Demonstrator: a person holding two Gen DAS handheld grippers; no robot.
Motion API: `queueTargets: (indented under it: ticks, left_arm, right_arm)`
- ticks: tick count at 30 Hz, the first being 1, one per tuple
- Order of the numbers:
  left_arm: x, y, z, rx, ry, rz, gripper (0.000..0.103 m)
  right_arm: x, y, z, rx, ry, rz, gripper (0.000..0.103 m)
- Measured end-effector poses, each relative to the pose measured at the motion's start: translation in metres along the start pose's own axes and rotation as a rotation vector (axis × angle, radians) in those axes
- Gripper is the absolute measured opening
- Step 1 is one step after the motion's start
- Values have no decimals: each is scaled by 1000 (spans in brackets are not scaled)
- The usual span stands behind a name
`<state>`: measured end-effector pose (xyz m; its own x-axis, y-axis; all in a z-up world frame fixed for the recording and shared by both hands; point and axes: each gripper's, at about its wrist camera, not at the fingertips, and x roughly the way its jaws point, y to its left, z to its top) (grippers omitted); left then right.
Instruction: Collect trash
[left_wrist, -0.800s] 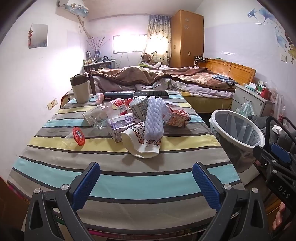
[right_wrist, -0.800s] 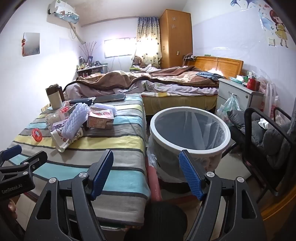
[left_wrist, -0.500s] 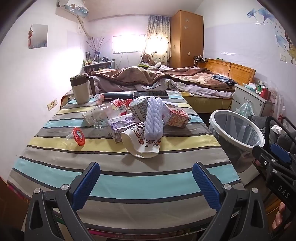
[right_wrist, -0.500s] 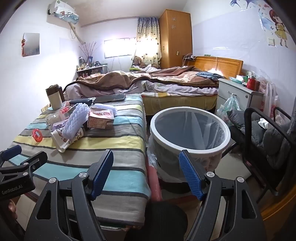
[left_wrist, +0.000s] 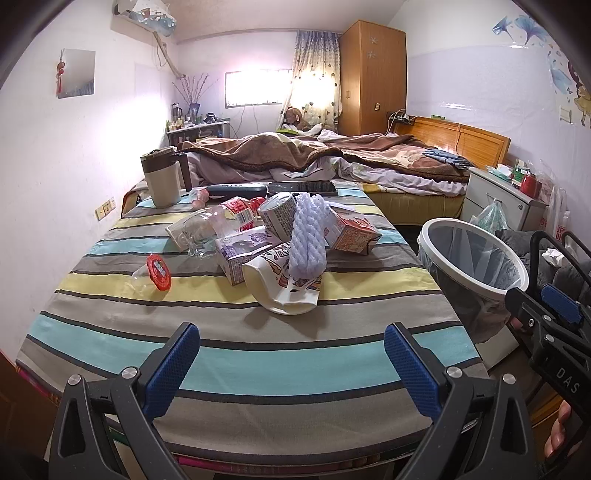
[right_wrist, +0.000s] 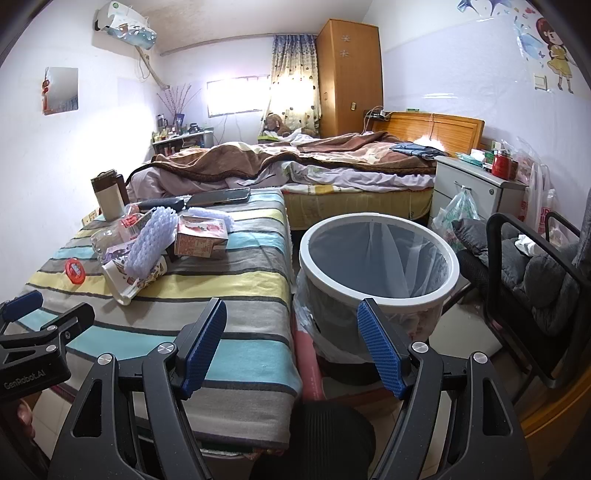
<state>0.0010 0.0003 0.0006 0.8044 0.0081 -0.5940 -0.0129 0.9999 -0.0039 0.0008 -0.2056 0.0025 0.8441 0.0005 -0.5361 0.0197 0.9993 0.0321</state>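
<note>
The left gripper (left_wrist: 291, 354) hangs over the near edge of the striped table (left_wrist: 258, 365), jaws spread wide with nothing between them. The trash pile (left_wrist: 273, 243) lies mid-table, well beyond its fingertips. The right gripper (right_wrist: 291, 343), also spread and empty, sits off the table's right corner, the white bin (right_wrist: 376, 258) standing just beyond it beside the table.

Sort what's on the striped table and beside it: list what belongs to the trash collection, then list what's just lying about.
For the job:
- crushed plastic bottle
- purple carton
- red carton
- can
- white foam net
- paper cup
- red lid
- trash bin

Lying about:
- beige mug
- phone
- dark case
</note>
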Motion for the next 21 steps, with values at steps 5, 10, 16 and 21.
queueTargets:
  ticks: [5,10,16,21]
  left_arm:
    - [-4,1,-1,-1,-1,-2,102]
    - [-4,1,-1,0,-3,0,102]
    - [-5,1,-1,1,-3,0,102]
    - [-5,1,-1,1,-3,1,102]
  right_arm:
    - [-2,-2,0,5,-3,0,75]
    - [-2,-1,0,4,-2,0,75]
    - [-2,-1,0,3,-2,-2,75]
    - [-2,-1,0,2,-5,-3,75]
